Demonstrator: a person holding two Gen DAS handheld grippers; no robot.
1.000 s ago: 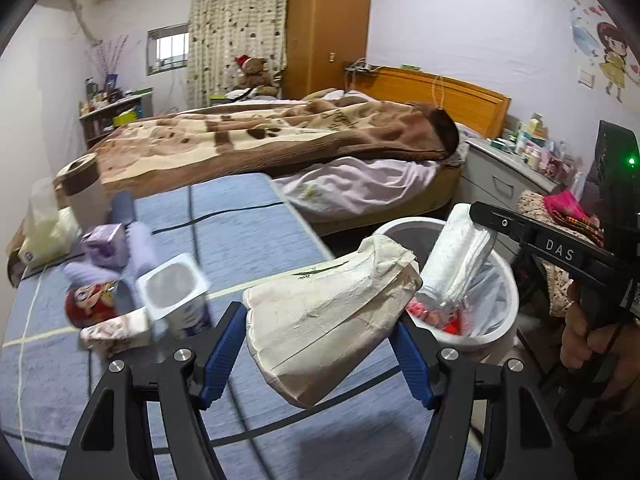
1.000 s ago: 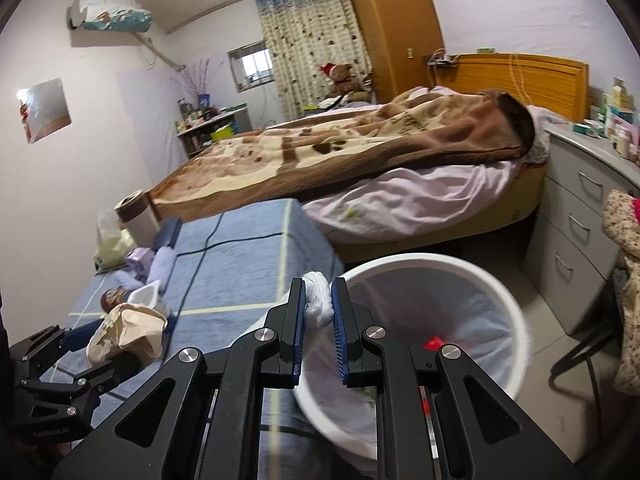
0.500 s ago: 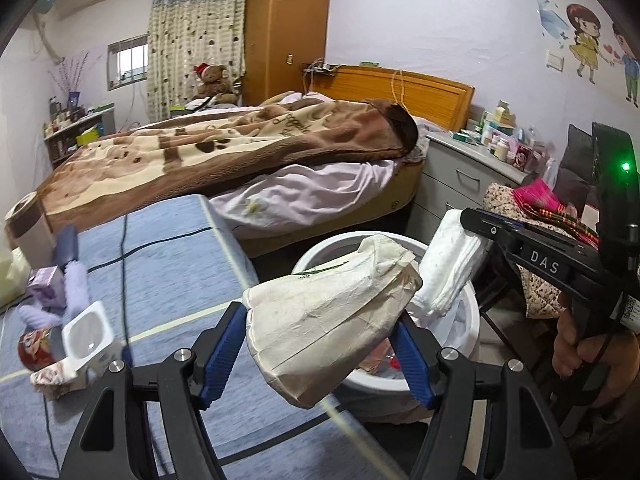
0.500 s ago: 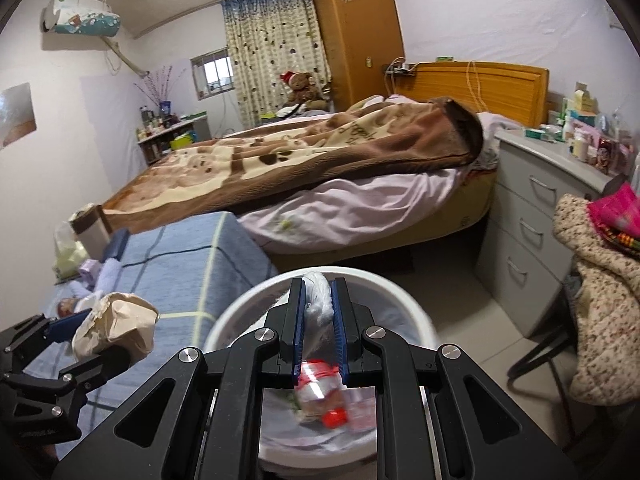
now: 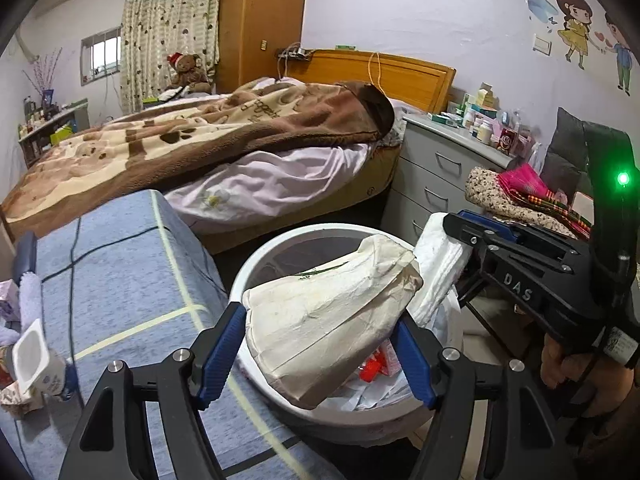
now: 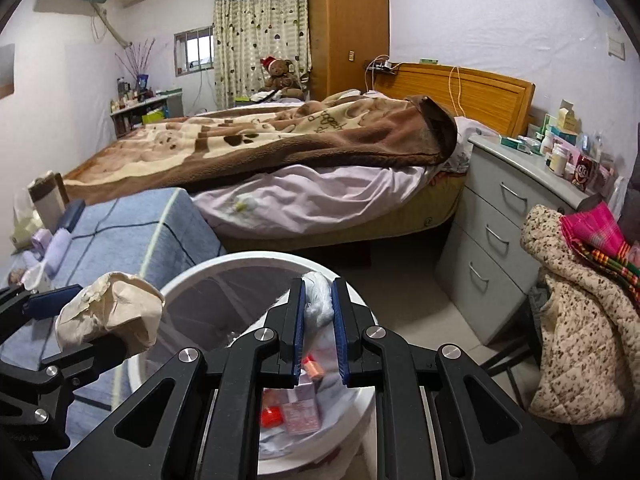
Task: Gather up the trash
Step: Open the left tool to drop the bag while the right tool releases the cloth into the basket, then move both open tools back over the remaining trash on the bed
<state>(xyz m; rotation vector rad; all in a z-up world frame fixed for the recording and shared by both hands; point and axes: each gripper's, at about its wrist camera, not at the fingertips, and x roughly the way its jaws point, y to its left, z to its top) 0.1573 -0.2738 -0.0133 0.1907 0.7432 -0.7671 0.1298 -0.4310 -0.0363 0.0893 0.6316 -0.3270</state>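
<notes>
Left gripper (image 5: 320, 344): blue pads set wide, pressed against both sides of a crumpled paper bag (image 5: 332, 320), which hangs over the near rim of the white bin (image 5: 256, 264).

Right gripper (image 6: 319, 320): jaws nearly together, pinching a wad of white tissue (image 6: 318, 300) above the bin's mouth. Only the left camera shows this wad at full size, a thick folded bundle drooping to the bin's right rim, and the person's hand (image 5: 560, 364) on the grip.

Only the right camera looks down into the bin: red cap and pink carton on the liner.

Left camera alone catches an empty yogurt cup (image 5: 34, 356) lying on the blue-covered table (image 5: 120, 280), far left.

Beyond: bed with brown blanket (image 6: 280, 136), grey dresser (image 6: 500, 216), teddy bear (image 6: 280, 76) by the curtain.
</notes>
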